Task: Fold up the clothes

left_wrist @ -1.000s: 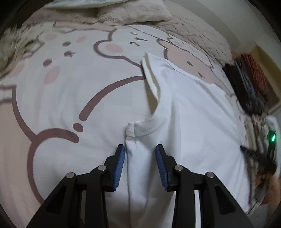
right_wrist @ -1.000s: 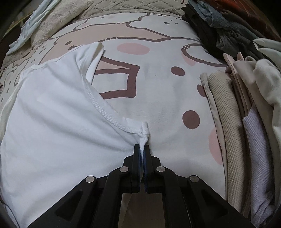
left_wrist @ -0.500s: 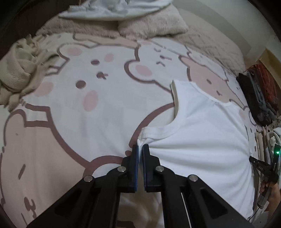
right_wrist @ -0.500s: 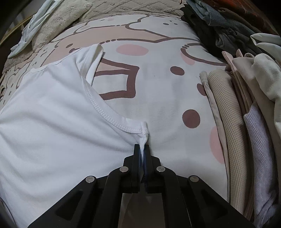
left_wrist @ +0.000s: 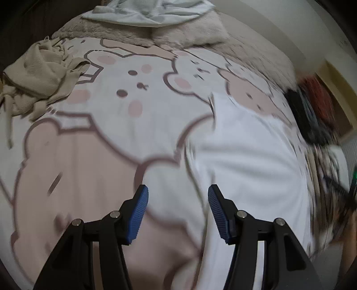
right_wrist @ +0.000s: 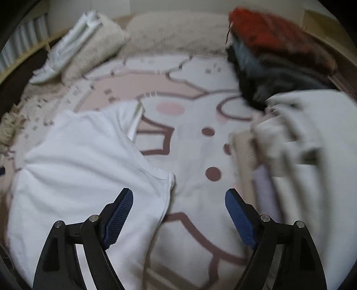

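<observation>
A: Both grippers, left (left_wrist: 177, 214) and right (right_wrist: 178, 219), are opening, nothing pinched. Shirt (right_wrist: 84, 156) lies flat, frame left.

B: Risk: right pad snags the loose corner, undoing the fold.

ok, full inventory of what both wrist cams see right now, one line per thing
white T-shirt: 1, white, spread flat on the bed, free of both grippers
bedspread: 1, white and pink with brown cartoon outlines, covers the bed
beige knit garment: 1, beige, crumpled at the bed's far left in the left wrist view
pillows: count unclear, beige and fluffy, at the head of the bed
pale cloth: 1, light grey-white, lying on the pillows
dark clothes pile: 1 heap, black, grey and red, far right edge of the bed
light clothes pile: 1 heap, cream, beige and lilac, right edge, nearer the camera
left gripper: 1, black with blue pads, jaws opening, nothing gripped
right gripper: 1, black with blue pads, jaws opening, nothing gripped
</observation>
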A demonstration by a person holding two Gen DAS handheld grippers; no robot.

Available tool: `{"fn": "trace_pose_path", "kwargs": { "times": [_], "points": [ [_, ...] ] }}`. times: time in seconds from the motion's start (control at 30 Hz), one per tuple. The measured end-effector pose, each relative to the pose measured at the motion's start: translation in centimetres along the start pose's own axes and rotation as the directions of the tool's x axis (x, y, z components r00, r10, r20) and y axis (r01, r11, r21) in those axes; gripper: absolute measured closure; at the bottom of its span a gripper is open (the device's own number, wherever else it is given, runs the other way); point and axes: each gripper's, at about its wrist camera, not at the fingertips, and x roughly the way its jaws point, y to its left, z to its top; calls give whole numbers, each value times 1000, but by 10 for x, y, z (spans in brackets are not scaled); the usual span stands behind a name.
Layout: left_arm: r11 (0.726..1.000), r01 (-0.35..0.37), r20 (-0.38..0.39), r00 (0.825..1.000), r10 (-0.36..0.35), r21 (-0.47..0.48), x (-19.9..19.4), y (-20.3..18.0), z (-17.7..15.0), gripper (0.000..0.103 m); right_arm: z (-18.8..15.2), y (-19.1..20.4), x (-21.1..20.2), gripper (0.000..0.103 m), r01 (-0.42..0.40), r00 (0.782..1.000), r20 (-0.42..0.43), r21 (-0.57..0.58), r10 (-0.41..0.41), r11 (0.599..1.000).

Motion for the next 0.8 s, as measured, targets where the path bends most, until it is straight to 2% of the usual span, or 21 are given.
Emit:
{"fn": "trace_pose_path", "kwargs": {
  "times": [0.03,0.1,0.17,0.3,0.4,0.5,0.57,0.7,0.8],
  "points": [
    [1000,1,-1,1000,-1,23,-10,-1,-14,48,-10,0,-12,19,-7,1000,1,-8,7,1000],
    [998,1,-9,1000,0,62,-24,-5,-46,48,-30,-1,-36,33,-20,1000,4,-25,20,999],
    [997,-1,-8,1000,2,83,-33,-10,-77,48,-52,-3,-57,39,-34,999,-1,-36,34,999],
    [992,-28,-3,1000,29,120,-38,-20,-134,48,-114,-5,-70,40,-74,996,-50,-27,73,997],
    [992,-20,-6,1000,21,126,-34,-27,-167,48,-155,12,-72,40,-62,996,-69,-96,55,993],
    [994,-23,5,1000,22,111,-30,-32,-184,48,-183,29,-70,40,-39,997,-73,-157,28,987],
    [991,-58,42,998,54,116,-29,-37,-189,48,-193,37,-67,40,-17,998,-65,-182,6,983],
    [992,-96,87,992,89,83,-26,-42,-191,48,-196,44,-60,40,98,995,-1,-228,-101,969],
    [985,-149,112,984,139,82,-21,-50,-190,48,-193,47,-57,40,194,981,64,-272,-184,943]
  ]
}}
